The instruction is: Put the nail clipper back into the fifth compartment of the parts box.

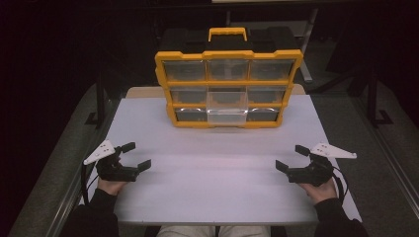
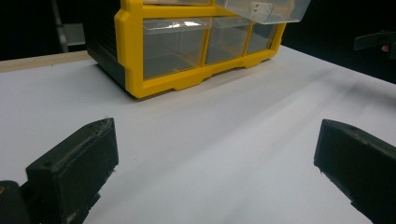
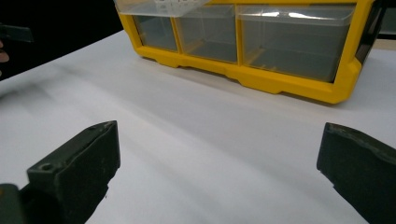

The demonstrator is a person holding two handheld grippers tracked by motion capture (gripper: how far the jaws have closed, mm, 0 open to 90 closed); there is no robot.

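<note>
Yellow drawer box (image 1: 228,89) upright at far middle of white table (image 1: 212,177); middle clear drawer (image 1: 227,106) pulled out. Likely light, stiff, slippery plastic; best gripped at front lip. Left gripper (image 1: 133,156) and right gripper (image 1: 291,158) spread, empty, near front corners.

Right gripper (image 3: 217,172): two black jaws at lower left and lower right of frame, set wide apart, nothing betw. them, bare surface showing through the gap.

Tabletop (image 3: 196,135): white, fills most of frame, faint streaks of shade at left.

Organiser box (image 3: 299,79): yellow frame, across upper centre to upper right, standing on tabletop. Bottom row of three clear drawers visible, contents not discernible.

Pulled-out drawer (image 3: 159,7): clear plastic, upper left-centre, projecting forward above bottom row.

Upper left corner: dark background, a dark jaw-like shape (image 3: 16,32) at the frame edge.
</note>
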